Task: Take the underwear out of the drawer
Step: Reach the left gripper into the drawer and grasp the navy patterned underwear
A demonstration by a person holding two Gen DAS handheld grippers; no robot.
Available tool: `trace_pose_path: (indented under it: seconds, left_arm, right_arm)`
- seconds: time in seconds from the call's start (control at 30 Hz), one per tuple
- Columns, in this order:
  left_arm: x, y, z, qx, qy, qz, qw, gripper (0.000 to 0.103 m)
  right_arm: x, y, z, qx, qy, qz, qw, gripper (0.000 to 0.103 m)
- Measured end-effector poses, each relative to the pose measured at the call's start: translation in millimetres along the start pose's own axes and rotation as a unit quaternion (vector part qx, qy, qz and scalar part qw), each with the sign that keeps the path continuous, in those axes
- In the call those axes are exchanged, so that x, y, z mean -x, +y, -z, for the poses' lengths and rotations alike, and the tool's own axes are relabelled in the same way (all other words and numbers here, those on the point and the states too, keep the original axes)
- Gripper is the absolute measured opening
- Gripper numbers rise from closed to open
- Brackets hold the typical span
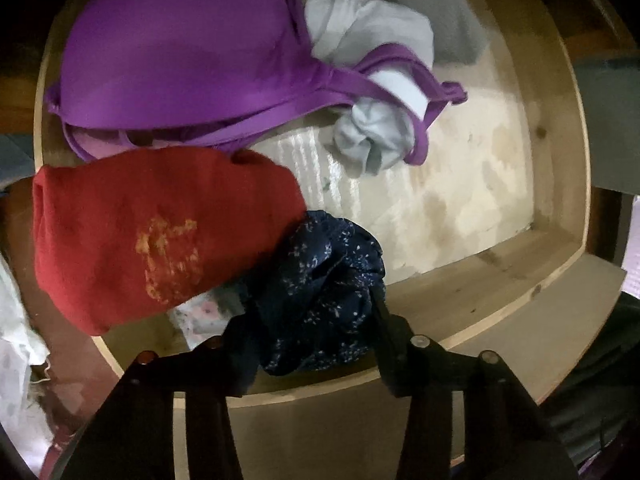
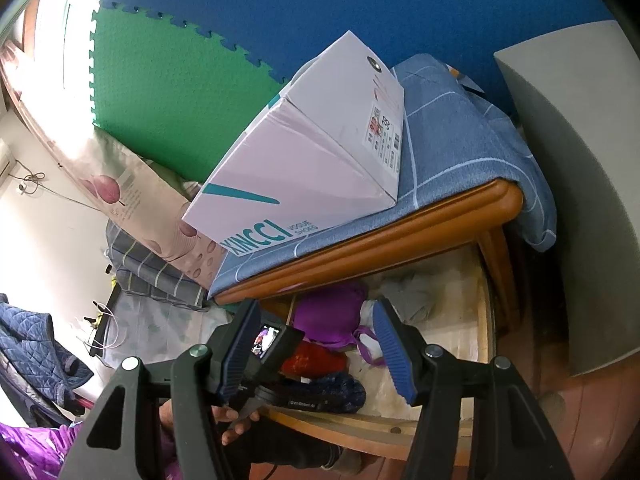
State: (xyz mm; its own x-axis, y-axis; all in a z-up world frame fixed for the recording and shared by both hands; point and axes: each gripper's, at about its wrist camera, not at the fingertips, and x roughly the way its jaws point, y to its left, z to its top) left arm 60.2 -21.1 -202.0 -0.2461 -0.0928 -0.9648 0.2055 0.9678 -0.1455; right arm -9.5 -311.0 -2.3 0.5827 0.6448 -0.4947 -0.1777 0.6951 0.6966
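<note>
The open wooden drawer (image 1: 516, 256) holds a purple bra (image 1: 180, 52), a red garment (image 1: 132, 236), pale grey-white underwear (image 1: 372, 136) and navy floral underwear (image 1: 324, 292). My left gripper (image 1: 308, 324) is shut on the navy floral underwear near the drawer's front wall. My right gripper (image 2: 316, 340) is open and empty, held above the drawer (image 2: 486, 320). In the right wrist view the left gripper (image 2: 276, 376) sits over the navy underwear (image 2: 340, 392), with the purple bra (image 2: 332, 316) and red garment (image 2: 316, 360) behind it.
A bed with a blue cover (image 2: 448, 128) and orange wooden frame (image 2: 400, 236) overhangs the drawer. A white shoe box (image 2: 304, 160) lies on it. A grey panel (image 2: 580, 160) stands at right. White floral cloth (image 1: 16, 320) lies left of the drawer.
</note>
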Motion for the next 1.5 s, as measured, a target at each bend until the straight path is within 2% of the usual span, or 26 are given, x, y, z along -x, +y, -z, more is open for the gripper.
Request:
trace_pose_path:
  seconds: [0.03,0.13,0.2,0.33,0.5,0.6,0.97,1.3,1.5]
  left_arm:
    - [2.2,1.2,0.6,-0.001,-0.005,0.002,1.0000,0.027]
    - [15.5,-3.5,8.0,-0.027,-0.038,-0.002,0.9989,0.022]
    - [35.3,-12.7,17.6,-0.053,-0.082,-0.010,0.9952,0.022]
    - [71.7,-4.5,32.2,-0.023,-0.152,0.038,0.9873,0.022]
    - [111.6,6.1,57.8,0.008,-0.231,0.109,0.9669,0.022]
    - [125.6,7.5,75.2,0.012,-0.257,0.113,0.9598,0.022]
    - [147.9,-7.3,110.9,0.005,-0.273,0.145,0.9511,0.022]
    - [211.6,-23.5,125.3,-0.012,-0.330,0.156,0.9308,0.023]
    - [247.9,-29.1,124.9,-0.018,-0.352,0.158,0.9222,0.023]
  right_arm:
    - [-0.2,-0.1,0.0,0.000,0.000,0.001,1.000,0.060]
    - [-1.3,-1.9,0.1,-0.003,0.001,0.003,1.000,0.060]
    - [-0.8,-3.1,0.2,-0.006,-0.001,0.005,1.000,0.060]
    - [-3.0,-6.2,0.8,-0.011,0.001,0.011,1.000,0.060]
    - [-7.5,-9.6,1.8,-0.014,0.011,0.026,0.999,0.060]
    - [-11.3,-15.4,2.9,-0.025,0.020,0.035,0.999,0.060]
    - [-24.7,-39.2,11.0,-0.068,0.061,0.083,0.992,0.060]
    - [-34.1,-43.4,18.8,-0.073,0.093,0.097,0.988,0.060]
    - [-37.1,-43.7,20.9,-0.072,0.102,0.101,0.987,0.060]
